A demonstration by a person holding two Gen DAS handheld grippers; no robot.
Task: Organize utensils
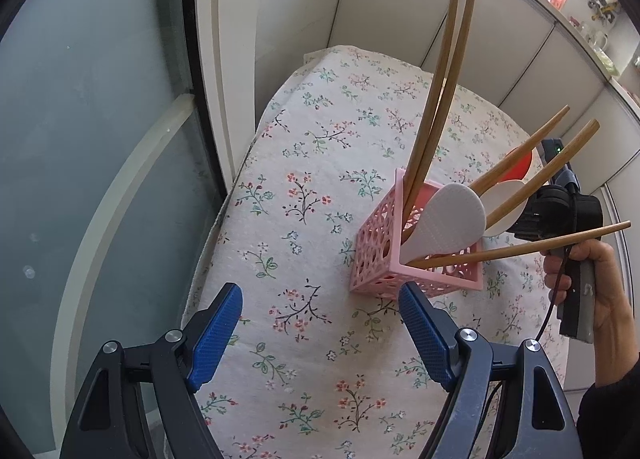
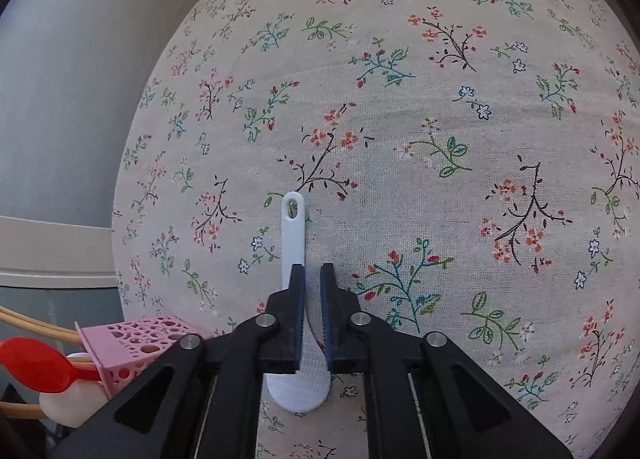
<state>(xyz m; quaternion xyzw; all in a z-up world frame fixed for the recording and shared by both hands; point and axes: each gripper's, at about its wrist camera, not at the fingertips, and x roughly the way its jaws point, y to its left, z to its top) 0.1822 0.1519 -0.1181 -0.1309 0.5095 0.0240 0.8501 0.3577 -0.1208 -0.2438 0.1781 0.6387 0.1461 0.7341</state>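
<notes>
no readable text anywhere; right gripper (image 2: pixel 313 273) pinches white rice paddle (image 2: pixel 295 243) above tablecloth (image 2: pixel 440 99), left gripper (image 1: pixel 320 309) wide open w/ nothing by pink utensil basket (image 1: pixel 378 255).

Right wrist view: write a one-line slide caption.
Right gripper shut on a white rice paddle above the floral tablecloth, pink utensil basket at lower left.

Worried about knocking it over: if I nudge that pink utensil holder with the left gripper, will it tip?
Probably. The pink holder looks like thin, perforated plastic, so likely light. Long chopsticks lean far beyond its rim, making it top-heavy. The floral cloth under it may grip rather than let it slide.
</notes>
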